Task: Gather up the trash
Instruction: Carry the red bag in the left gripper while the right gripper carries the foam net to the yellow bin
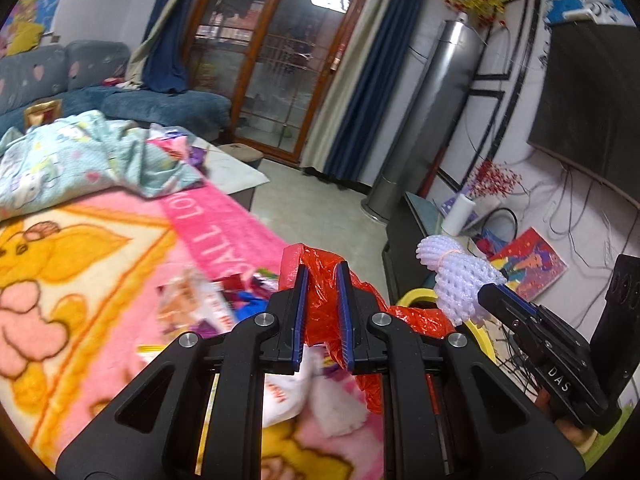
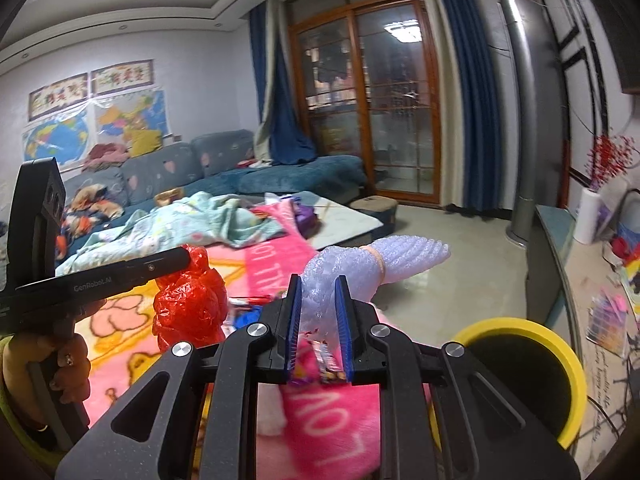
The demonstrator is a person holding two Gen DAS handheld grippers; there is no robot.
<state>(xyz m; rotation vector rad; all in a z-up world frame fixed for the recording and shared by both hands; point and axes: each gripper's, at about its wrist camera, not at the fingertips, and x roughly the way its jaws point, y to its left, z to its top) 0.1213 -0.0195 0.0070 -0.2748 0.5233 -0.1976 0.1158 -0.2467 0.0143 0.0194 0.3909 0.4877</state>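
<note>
My left gripper [image 1: 322,276] is shut on a crumpled red plastic bag [image 1: 320,292], held above the pink blanket; it also shows in the right wrist view [image 2: 188,304]. My right gripper [image 2: 319,286] is shut on a white foam fruit net [image 2: 360,266] tied with a rubber band; the net also shows in the left wrist view [image 1: 460,276], held over the yellow-rimmed bin [image 2: 520,364]. Several wrappers [image 1: 224,304] lie on the blanket below the left gripper.
The pink cartoon blanket [image 1: 80,280] covers the surface at the left, with a light blue quilt [image 1: 80,156] behind it. A TV stand [image 2: 560,264] with clutter stands right of the bin. A blue sofa [image 2: 240,168] and glass doors stand at the back.
</note>
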